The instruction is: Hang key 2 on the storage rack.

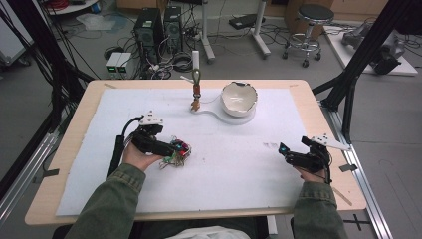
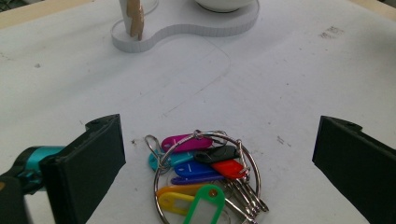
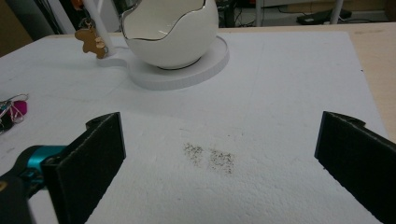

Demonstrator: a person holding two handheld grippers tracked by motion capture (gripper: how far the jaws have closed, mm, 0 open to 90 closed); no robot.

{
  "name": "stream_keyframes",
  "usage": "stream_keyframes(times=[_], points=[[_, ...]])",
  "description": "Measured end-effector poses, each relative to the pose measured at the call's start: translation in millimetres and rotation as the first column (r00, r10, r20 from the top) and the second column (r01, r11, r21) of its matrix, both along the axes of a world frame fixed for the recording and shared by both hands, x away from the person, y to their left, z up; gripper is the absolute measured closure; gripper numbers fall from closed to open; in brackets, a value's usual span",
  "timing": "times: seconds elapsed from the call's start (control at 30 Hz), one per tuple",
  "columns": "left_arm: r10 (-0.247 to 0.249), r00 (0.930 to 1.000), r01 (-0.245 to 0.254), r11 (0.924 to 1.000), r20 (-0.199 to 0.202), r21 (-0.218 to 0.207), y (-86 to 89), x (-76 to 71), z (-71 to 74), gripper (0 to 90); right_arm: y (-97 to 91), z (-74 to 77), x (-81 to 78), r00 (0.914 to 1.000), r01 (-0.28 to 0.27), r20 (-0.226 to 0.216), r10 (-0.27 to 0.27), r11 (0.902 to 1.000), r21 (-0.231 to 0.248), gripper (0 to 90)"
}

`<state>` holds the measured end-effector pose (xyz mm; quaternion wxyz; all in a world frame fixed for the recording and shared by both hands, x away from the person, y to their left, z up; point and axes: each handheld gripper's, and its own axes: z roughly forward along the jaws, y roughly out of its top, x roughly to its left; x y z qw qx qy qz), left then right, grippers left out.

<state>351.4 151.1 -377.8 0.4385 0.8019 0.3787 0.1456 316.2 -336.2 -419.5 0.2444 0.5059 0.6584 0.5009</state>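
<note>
Pink, teal, black, red, blue, orange, yellow, green key tags; white bowl; black claws.

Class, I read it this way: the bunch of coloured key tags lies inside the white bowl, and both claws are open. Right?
Not quite. The key tags lie on the white mat between the open left claw, as the left gripper view shows. The bowl stands apart. The right claw is open.

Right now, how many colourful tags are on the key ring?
8 on the ring: pink, teal, black, blue, red, orange, yellow, green nearest. More may hide underneath.
</note>
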Motion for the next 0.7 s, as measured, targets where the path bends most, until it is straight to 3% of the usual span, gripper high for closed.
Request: stream_keyframes(times=[0.7], points=[[-0.039,0.9987,0.040,0.9986,-0.032,0.036,-16.2,1.4,-14.8,7.1,0.0,-0.9,0.4,1.0000,-0.004,0.004,0.004,1.0000,-0.003,0.9]])
